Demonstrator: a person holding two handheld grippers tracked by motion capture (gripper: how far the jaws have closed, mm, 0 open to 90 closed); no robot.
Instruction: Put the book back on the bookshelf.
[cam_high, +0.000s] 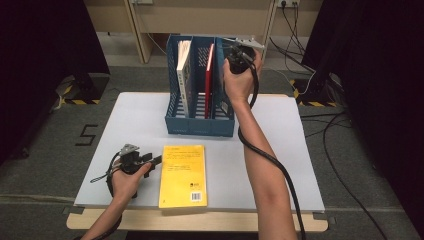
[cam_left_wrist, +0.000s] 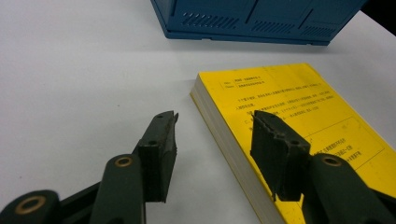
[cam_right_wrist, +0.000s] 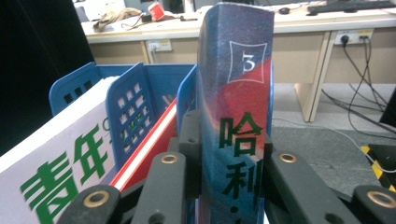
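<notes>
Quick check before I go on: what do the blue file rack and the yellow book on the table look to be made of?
Blue file rack: likely moulded plastic, matte, with punched grid holes and slotted vents. Yellow book: paper, a softcover by the look, thin smooth printed cover over a stacked page edge.

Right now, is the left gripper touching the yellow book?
Cannot tell. In the left gripper view the left gripper straddles the yellow book's edge, jaws open; one jaw overlaps the cover, but no gap or contact shows plainly.
</notes>
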